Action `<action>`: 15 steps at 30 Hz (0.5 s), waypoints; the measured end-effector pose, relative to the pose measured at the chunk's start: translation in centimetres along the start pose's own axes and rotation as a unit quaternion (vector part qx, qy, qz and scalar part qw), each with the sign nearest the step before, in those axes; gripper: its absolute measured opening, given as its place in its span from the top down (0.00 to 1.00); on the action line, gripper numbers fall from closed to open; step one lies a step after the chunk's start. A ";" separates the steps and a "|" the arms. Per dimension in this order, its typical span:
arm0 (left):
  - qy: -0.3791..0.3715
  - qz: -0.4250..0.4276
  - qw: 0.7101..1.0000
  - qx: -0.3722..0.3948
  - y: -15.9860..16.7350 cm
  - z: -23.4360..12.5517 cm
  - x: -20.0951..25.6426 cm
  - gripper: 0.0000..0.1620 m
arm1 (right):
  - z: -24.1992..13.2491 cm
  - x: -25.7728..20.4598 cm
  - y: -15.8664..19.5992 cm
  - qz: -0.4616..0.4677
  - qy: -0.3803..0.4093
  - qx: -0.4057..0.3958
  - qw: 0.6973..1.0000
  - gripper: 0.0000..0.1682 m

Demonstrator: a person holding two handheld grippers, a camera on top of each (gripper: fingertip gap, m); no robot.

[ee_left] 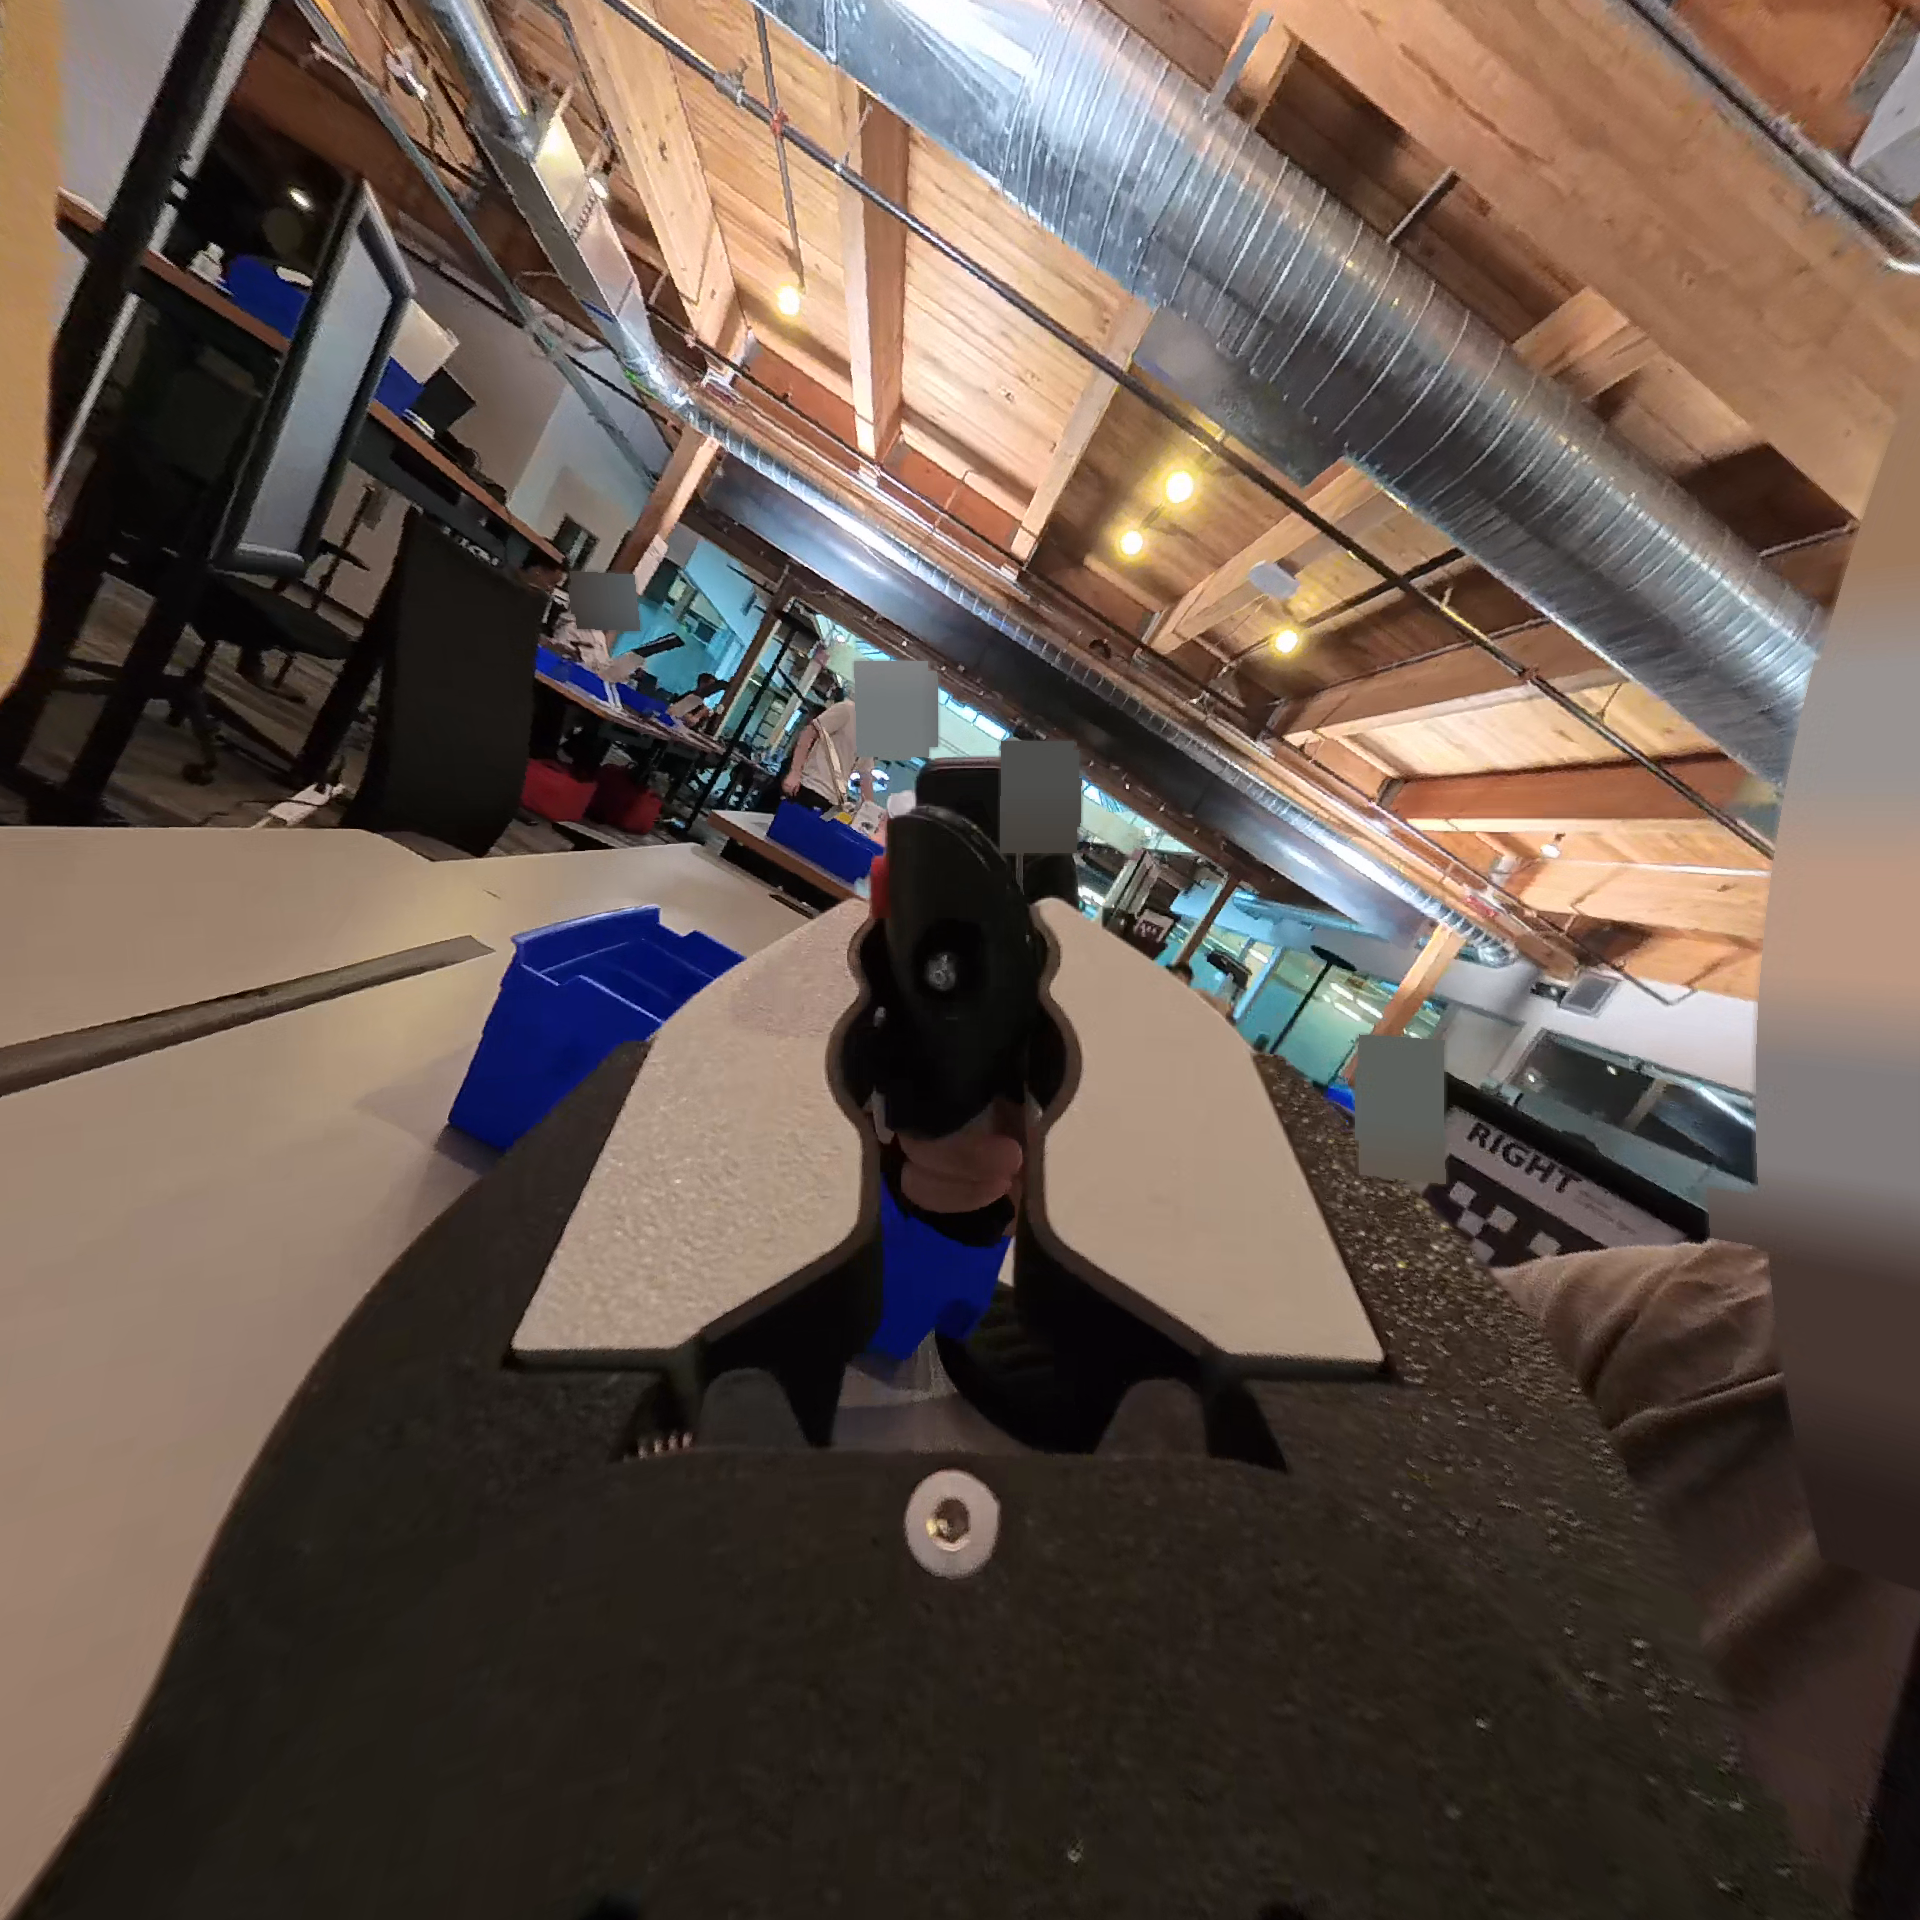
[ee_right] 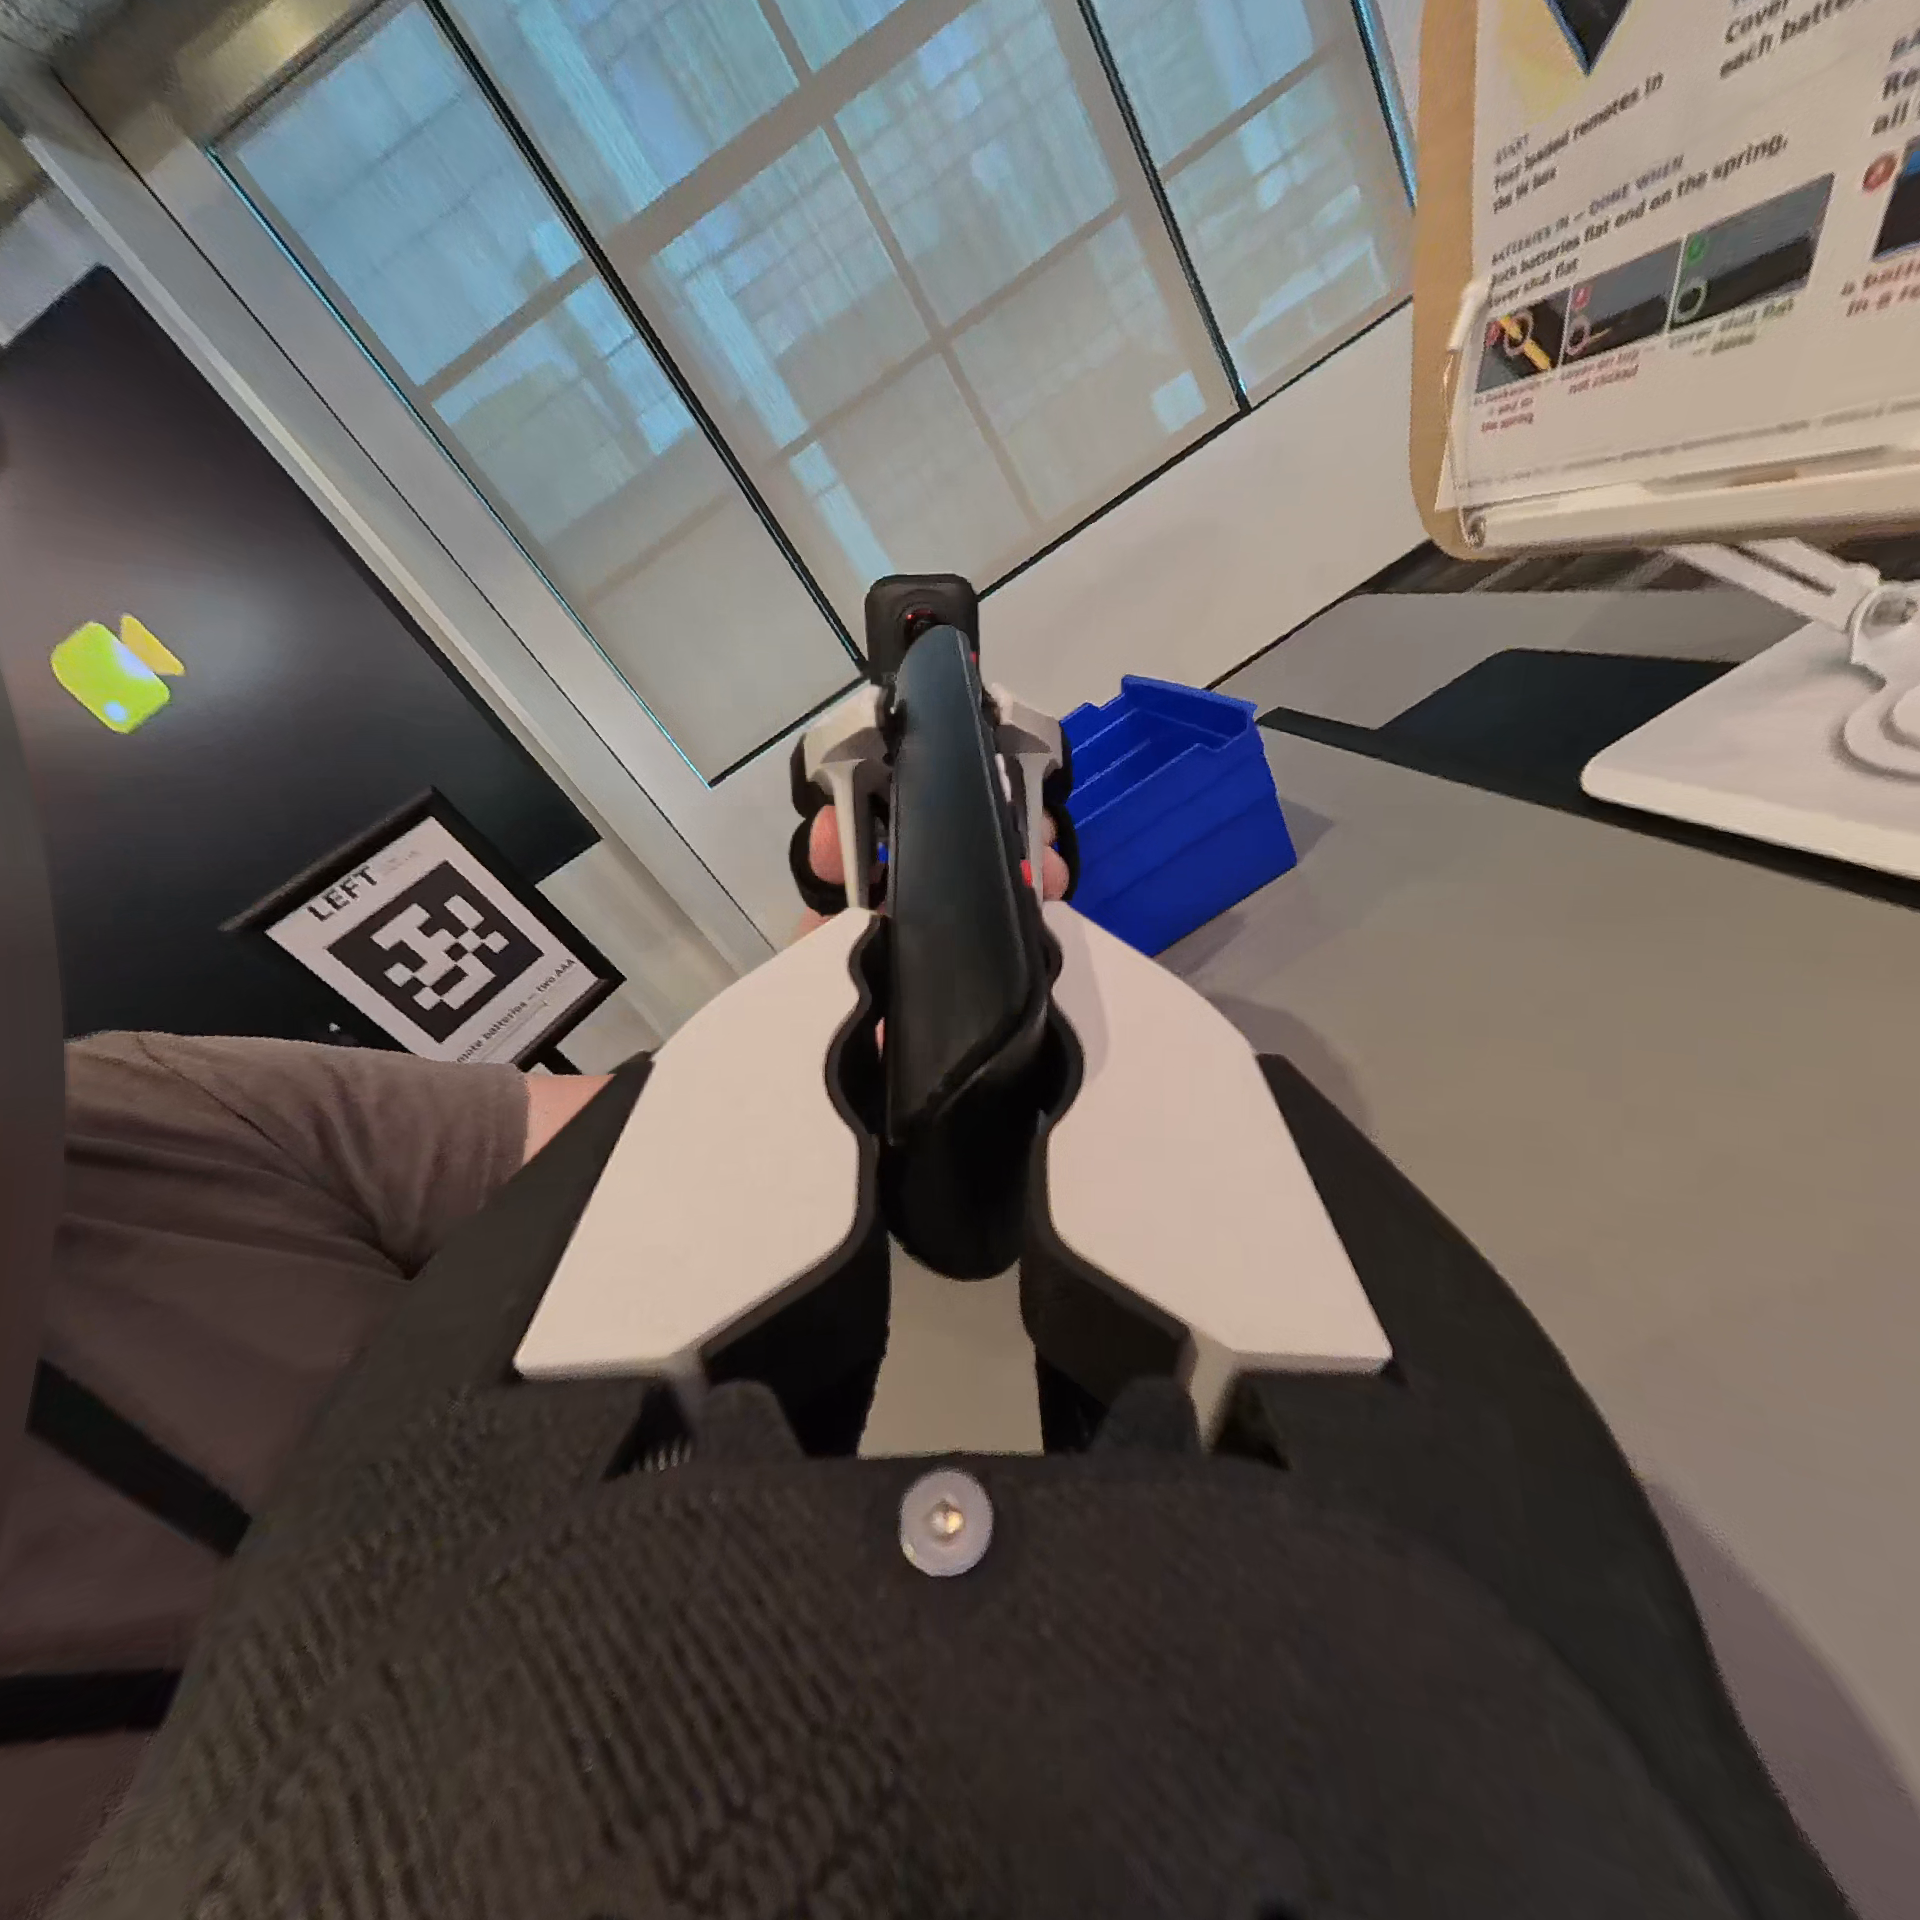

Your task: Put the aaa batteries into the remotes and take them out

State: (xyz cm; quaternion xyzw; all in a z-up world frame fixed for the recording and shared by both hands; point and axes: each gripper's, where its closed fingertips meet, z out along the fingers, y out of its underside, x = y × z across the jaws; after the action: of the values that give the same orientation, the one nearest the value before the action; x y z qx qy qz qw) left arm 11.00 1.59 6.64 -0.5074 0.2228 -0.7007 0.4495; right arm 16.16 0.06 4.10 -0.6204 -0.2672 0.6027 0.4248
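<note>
Remote count: one black remote (ee_right: 954, 1039) is being seen, lifted clear of the grey table (ee_right: 1507, 1091), with one end in each claw.
Left gripper (ee_left: 948, 935): its two pale fingers are being kept narrow and pressed onto the near end of the remote, seen end-on with one small screw showing.
Right gripper (ee_right: 956, 935): its two fingers are likewise being pressed narrow onto the remote's sides; the far end is being gripped by the other claw, with a small camera above it.
Bin count: one blue bin (ee_right: 1174, 821) is being seen standing on the table, beyond and to the right of the remote, apart from it.
Other items: one stand with a printed sheet (ee_right: 1662, 260) is sitting at far right; one framed marker card (ee_right: 436, 956) is propped at left; one brown sleeve (ee_right: 260, 1143) is being seen at near left.
Edges and room: open grey tabletop is being left near and right of the bin; a seam is being seen running across the table in the left wrist view.
Hidden: the remote's underside and battery cover are being covered by the fingers. Whether cells are inside cannot be told. The stand is being cut off by the frame edge. The right wrist view is being blurred slightly.
</note>
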 end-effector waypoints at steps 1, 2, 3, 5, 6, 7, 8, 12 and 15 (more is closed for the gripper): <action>0.003 0.000 1.000 -0.006 -0.1 0.0 0.2 0.85 | 0.0 -0.2 0.0 -0.006 -0.003 0.000 1.000 0.84; 0.005 0.008 1.000 -0.006 -0.2 0.1 0.5 0.85 | 0.1 -0.4 -0.1 -0.010 -0.005 0.001 1.000 0.84; 0.004 0.011 1.000 -0.005 -0.3 0.1 0.6 0.85 | 0.1 -0.5 -0.2 -0.014 -0.005 0.002 1.000 0.84; 0.006 0.007 1.000 -0.011 -0.4 0.1 0.7 0.85 | 0.1 -0.6 -0.2 -0.014 -0.006 0.001 1.000 0.85; 0.006 0.007 1.000 -0.012 -0.4 0.0 0.7 0.85 | 0.2 -0.6 -0.2 -0.012 -0.007 0.002 1.000 0.85; 0.006 0.004 1.000 -0.011 -0.4 0.1 0.7 0.85 | 0.2 -0.6 -0.2 -0.007 -0.008 0.003 1.000 0.85; 0.005 0.001 1.000 -0.013 -0.4 0.0 0.7 0.85 | 0.2 -0.7 -0.2 -0.002 -0.010 0.003 1.000 0.85; 0.004 -0.002 1.000 -0.013 -0.5 0.1 1.0 0.85 | 0.1 -0.9 -0.3 0.005 -0.018 -0.002 1.000 0.85; 0.004 -0.005 1.000 -0.013 -0.5 0.2 1.3 0.85 | 0.1 -1.1 -0.3 0.006 -0.022 -0.008 1.000 0.85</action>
State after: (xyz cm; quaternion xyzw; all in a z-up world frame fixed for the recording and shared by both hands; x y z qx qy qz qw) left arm 10.85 0.79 7.74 -0.5114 0.2315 -0.7017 0.4387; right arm 15.99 -0.73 4.96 -0.6119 -0.2780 0.6163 0.4104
